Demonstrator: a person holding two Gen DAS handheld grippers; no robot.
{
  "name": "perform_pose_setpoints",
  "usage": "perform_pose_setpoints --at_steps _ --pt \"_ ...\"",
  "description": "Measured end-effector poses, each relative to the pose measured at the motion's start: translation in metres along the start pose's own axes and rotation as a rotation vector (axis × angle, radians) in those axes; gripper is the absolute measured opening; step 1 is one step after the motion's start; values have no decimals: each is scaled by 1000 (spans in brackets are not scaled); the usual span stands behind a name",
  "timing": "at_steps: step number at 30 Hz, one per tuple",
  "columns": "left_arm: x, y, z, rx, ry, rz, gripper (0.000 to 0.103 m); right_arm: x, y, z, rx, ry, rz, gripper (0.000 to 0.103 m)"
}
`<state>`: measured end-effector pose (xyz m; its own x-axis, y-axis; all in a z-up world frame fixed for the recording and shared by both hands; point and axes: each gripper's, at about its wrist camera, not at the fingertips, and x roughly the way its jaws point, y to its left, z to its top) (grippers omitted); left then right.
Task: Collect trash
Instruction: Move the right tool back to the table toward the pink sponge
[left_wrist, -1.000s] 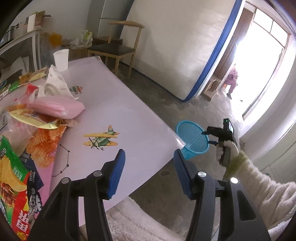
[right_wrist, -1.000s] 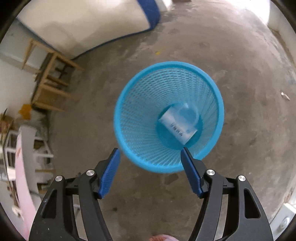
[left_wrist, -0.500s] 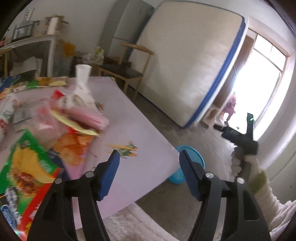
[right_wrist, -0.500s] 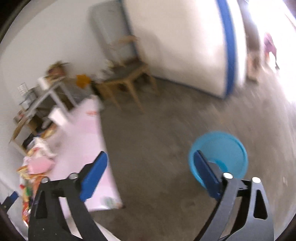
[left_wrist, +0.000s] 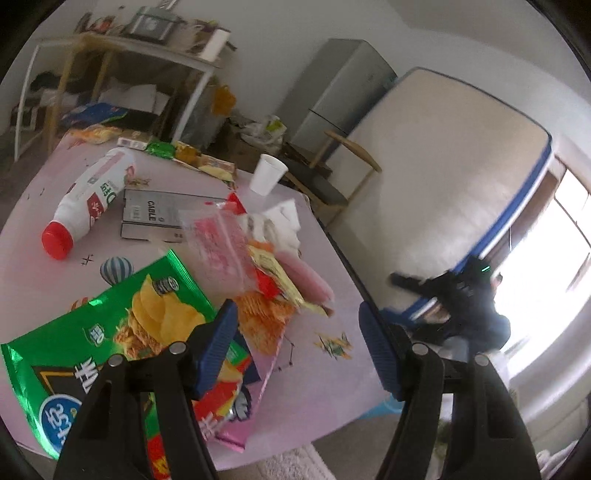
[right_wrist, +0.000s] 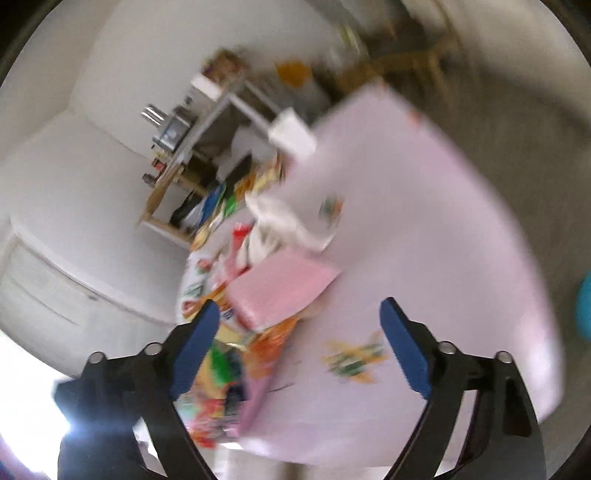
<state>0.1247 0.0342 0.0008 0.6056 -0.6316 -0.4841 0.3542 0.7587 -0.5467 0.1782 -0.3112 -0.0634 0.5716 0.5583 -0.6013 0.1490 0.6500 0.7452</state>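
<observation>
A pile of trash lies on the pink table (left_wrist: 332, 376): a green chip bag (left_wrist: 110, 332), a white bottle with a red cap (left_wrist: 88, 195), a grey box (left_wrist: 159, 214), a clear pink zip bag (left_wrist: 218, 251), a pink pack (left_wrist: 303, 277) and orange wrappers (left_wrist: 262, 321). My left gripper (left_wrist: 295, 321) hangs open above the near edge of the pile, empty. In the blurred right wrist view my right gripper (right_wrist: 299, 314) is over the table near the pink pack (right_wrist: 280, 284); its jaws are closing with nothing between them. The blue bin (right_wrist: 583, 310) shows at the right edge.
A white paper cup (left_wrist: 267, 173) stands at the table's far side. Behind are a wooden chair (left_wrist: 332, 173), a shelf unit (left_wrist: 110, 74), a grey fridge (left_wrist: 343, 96) and a mattress (left_wrist: 461, 177) leaning on the wall. A slice of the bin (left_wrist: 388, 406) peeks under the table edge.
The right gripper rose from over the bin, which holds a white pack, and swung to face the table. The left gripper turned left toward the trash pile.
</observation>
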Motion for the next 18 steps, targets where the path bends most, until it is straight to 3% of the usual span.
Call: perform_pose_setpoints --at_steps 7,11,15,18 --pt "33 9 20 -78 49 -56 53 22 11 7 159 132 48 69" --pt "60 10 24 -107 126 -48 41 29 9 11 202 159 44 67" --pt "73 9 25 -108 152 -47 38 43 2 13 256 200 50 63" --pt "81 8 24 -103 168 -25 29 51 -3 14 286 222 73 60"
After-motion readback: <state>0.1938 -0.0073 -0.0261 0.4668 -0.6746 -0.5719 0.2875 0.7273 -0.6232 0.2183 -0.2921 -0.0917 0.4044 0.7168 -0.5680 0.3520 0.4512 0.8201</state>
